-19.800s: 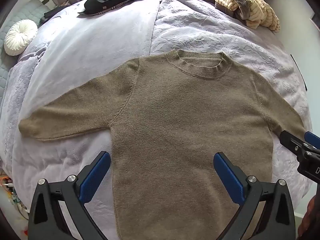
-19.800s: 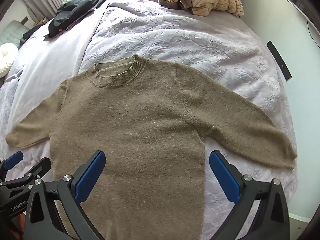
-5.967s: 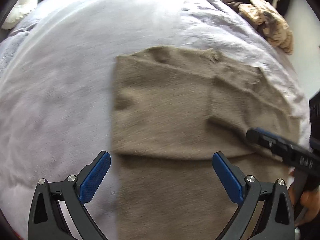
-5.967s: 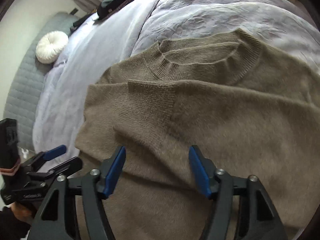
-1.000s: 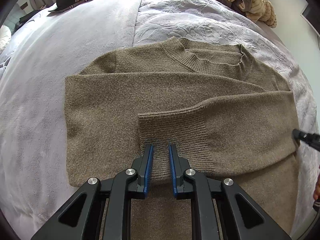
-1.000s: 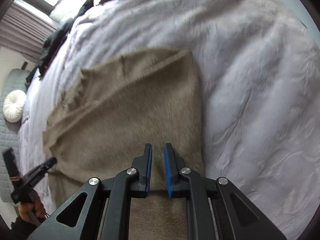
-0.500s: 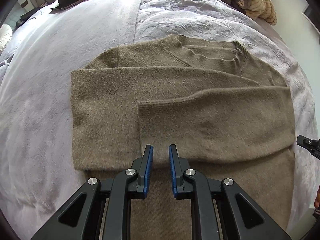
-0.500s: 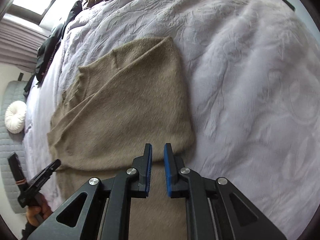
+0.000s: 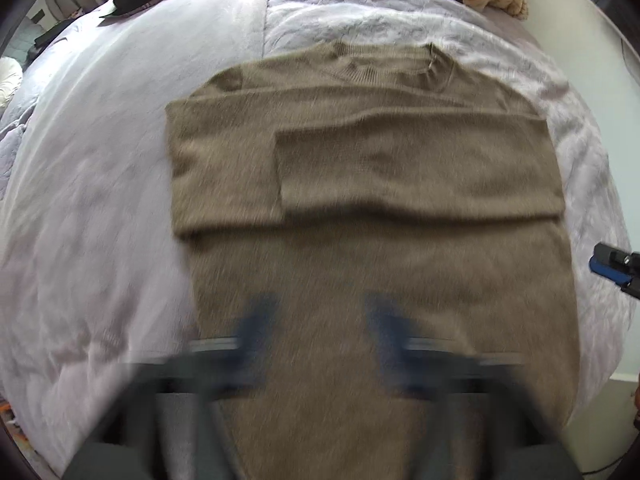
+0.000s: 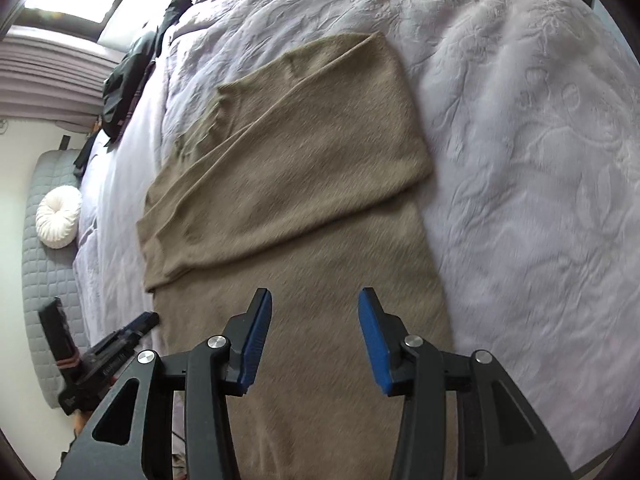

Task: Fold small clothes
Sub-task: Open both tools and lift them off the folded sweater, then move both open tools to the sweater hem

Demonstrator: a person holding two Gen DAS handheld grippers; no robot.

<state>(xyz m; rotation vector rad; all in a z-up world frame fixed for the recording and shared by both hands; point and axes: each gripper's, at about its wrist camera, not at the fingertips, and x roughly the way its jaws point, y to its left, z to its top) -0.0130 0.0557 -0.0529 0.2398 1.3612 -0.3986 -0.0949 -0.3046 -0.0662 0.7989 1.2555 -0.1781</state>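
The bed (image 10: 520,128), under its pale lilac quilted cover, carries the whole job, and the brown knitted sweater (image 9: 360,184) lies flat across its middle, neckline toward the far end, hem toward you. Both sleeves (image 9: 416,168) are already folded across the chest, one over the other, so what seems left is bringing the lower body up over them. Your left tongs (image 9: 320,328) have just been opening and now stand wide, blurred, above the lower body with nothing between the pads. Your right tongs (image 10: 316,340) have also just been opening and sit at a middling gap, empty, above the same stretch of knit nearer the right edge. For a clean fold, take the hem at its two corners, one per side, and pinch both layers of knit so the back panel comes along. Lift evenly, carry the hem up to the neckline (image 9: 392,68), and lay it down without dragging the sleeves out of place. Loose knit probably sags, so keep the two grips level.
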